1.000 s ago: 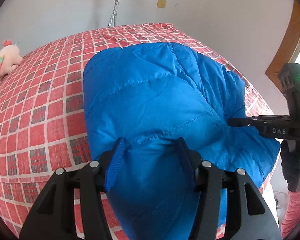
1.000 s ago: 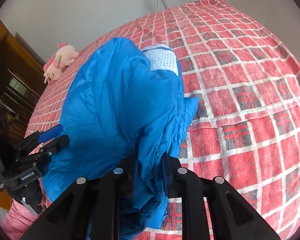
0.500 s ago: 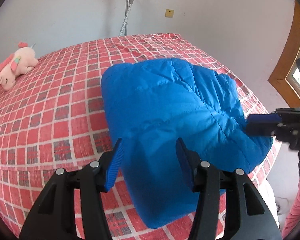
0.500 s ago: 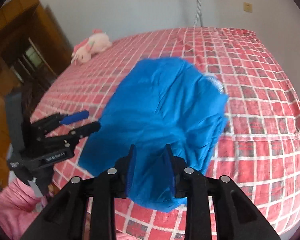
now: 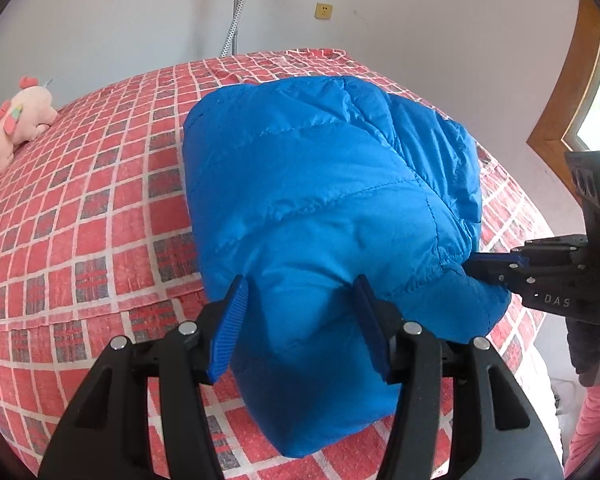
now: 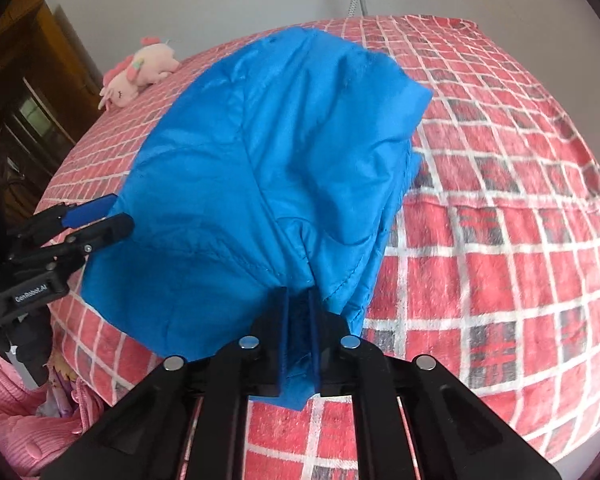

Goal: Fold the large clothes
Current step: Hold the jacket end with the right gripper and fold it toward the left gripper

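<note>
A folded blue puffer jacket [image 5: 320, 200] lies on the red checked bed [image 5: 80, 208], its near end hanging over the bed's front edge. My left gripper [image 5: 300, 292] is open, its blue-padded fingers straddling the jacket's near fold without clamping it. It also shows in the right wrist view [image 6: 96, 220] at the jacket's left edge. My right gripper [image 6: 298, 300] is shut on the jacket's [image 6: 260, 168] near corner, with blue fabric pinched between the fingers. In the left wrist view the right gripper [image 5: 488, 266] meets the jacket's right corner.
A pink plush toy [image 5: 16, 120] lies at the bed's far left corner. A white wall with a yellow socket [image 5: 323, 11] and a hose [image 5: 236, 20] stands behind the bed. A wooden window frame [image 5: 572, 92] is at right. Dark wooden furniture [image 6: 20, 92] stands left.
Both grippers had pulled back from the jacket half a second ago. They have now moved in again: the right has shut on the corner, the left is open around the near fold.
</note>
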